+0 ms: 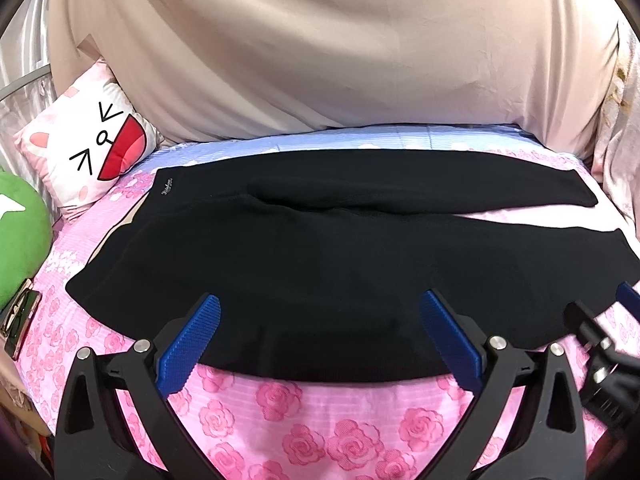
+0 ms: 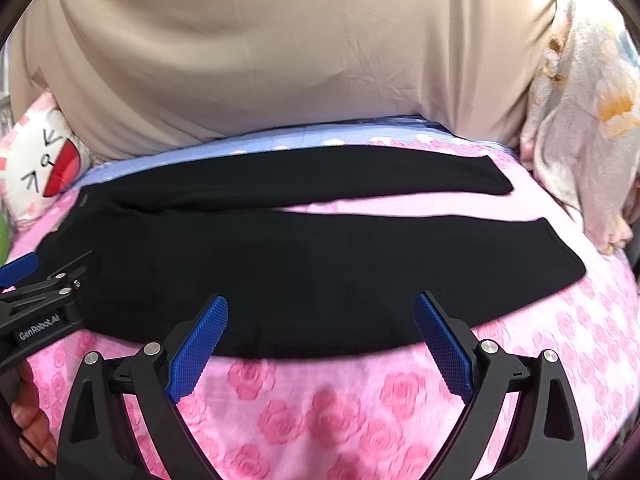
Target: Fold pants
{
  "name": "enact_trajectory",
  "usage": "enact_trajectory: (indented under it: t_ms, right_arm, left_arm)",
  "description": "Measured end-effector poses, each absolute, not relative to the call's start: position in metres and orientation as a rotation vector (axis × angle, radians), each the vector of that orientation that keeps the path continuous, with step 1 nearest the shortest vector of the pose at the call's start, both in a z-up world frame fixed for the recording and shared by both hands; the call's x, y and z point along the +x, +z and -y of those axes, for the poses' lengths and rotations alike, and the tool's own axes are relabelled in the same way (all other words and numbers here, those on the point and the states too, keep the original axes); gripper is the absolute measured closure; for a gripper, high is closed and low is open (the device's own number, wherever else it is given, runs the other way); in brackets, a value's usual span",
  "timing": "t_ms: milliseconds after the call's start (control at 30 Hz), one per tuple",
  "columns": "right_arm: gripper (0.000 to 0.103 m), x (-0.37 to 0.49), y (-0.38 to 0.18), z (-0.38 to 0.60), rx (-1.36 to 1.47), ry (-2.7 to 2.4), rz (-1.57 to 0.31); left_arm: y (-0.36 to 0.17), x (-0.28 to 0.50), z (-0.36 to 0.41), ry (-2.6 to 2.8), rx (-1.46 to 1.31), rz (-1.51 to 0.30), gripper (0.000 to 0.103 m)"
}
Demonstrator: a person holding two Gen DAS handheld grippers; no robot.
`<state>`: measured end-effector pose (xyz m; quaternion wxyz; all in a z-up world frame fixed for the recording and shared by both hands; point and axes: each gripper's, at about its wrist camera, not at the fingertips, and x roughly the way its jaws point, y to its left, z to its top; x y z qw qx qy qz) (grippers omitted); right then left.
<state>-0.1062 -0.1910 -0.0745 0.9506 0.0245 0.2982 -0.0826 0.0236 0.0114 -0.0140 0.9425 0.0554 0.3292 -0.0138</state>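
black knit pants (image 1: 320, 248), one pair: laid flat across the bed, waistband at the left with a small label near its far corner, two legs running to the right and parting toward the hems; the far leg ends short of the near one.
pink rose-print bedsheet (image 1: 320, 420): covers the bed under the pants, with a pale blue strip along its far edge.
left gripper (image 1: 320, 304), black frame with blue ribbed pads: spread wide, nothing between the pads, tips over the near edge of the pants toward the waist end.
right gripper (image 2: 320, 304), same make: spread wide, holding nothing, tips over the near edge of the near leg; seen just beside the left gripper in each wrist view.
hand (image 2: 28, 408): partly visible at the left border of the right wrist view, below the left gripper.
beige draped fabric (image 1: 340, 52): fills the far side behind the bed.
white cat-face cushion with a red mouth (image 1: 88, 148): far left, beside the waistband.
green plush object (image 1: 20, 236): left edge, near the cushion.
floral pale cloth (image 2: 584, 120): bunched at the far right.
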Motion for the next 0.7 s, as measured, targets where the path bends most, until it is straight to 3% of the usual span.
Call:
enact_trajectory:
  t_ms: [267,700]
  right_arm:
    - [0.011,-0.04,-0.057,0.329,0.081,-0.24,-0.613]
    - [0.011,0.141,-0.081,0.49,0.093,-0.328,-0.838]
  left_arm:
    - [-0.005,0.061,-0.042,0.07,0.094,-0.651,0.005]
    - [-0.001,0.18,-0.093,0.172,0.085,-0.644,0.005]
